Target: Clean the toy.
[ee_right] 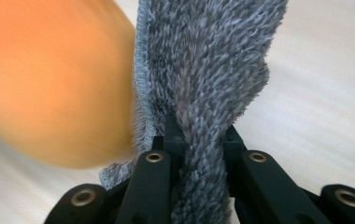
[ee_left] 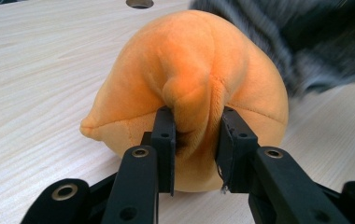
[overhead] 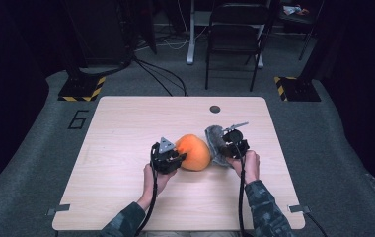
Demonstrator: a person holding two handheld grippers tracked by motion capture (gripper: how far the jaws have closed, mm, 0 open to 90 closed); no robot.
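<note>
A round orange plush toy (overhead: 194, 152) lies on the wooden table (overhead: 126, 128) near its middle. My left gripper (overhead: 178, 157) is at the toy's left side and is shut on a pinched fold of its fabric; in the left gripper view the fold of the orange plush toy (ee_left: 189, 70) bulges between the jaws of the left gripper (ee_left: 195, 122). A grey fluffy cloth (overhead: 214, 139) rests against the toy's right side. My right gripper (overhead: 225, 144) is shut on that cloth. In the right gripper view the grey cloth (ee_right: 213, 60) rises from the right gripper (ee_right: 200, 128), with the orange plush toy (ee_right: 49, 84) blurred beside it.
A small dark hole (overhead: 215, 109) sits in the tabletop near its far edge. Beyond the table stand a folding chair (overhead: 235, 29) and stands with yellow-black striped feet (overhead: 82, 89) on the grey floor. The person's forearms enter from the near edge.
</note>
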